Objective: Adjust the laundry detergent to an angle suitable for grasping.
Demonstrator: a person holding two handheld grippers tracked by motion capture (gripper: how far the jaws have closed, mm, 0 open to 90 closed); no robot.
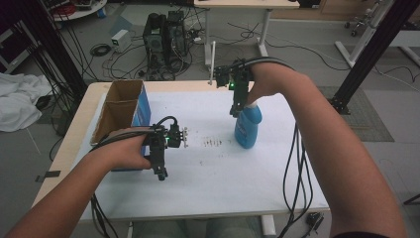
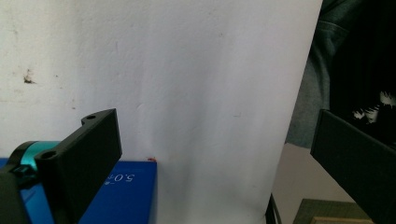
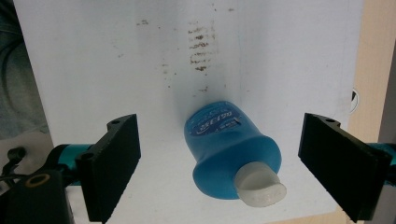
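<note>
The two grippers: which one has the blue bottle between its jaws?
The right gripper: its open jaws flank the upright blue bottle without touching. The left gripper hangs open beside the cardboard box.

bottle [image 1: 247, 128] upright on table [image 1: 223, 183] | box [image 1: 121, 111] well left of it

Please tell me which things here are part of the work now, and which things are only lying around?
Part of the work:
- blue bottle with white cap, standing on the white sheet
- right gripper, open above the bottle
- left gripper, open
- open cardboard box beside the left gripper

Only lying around:
- computer tower on the floor
- white cloth at the left
</note>
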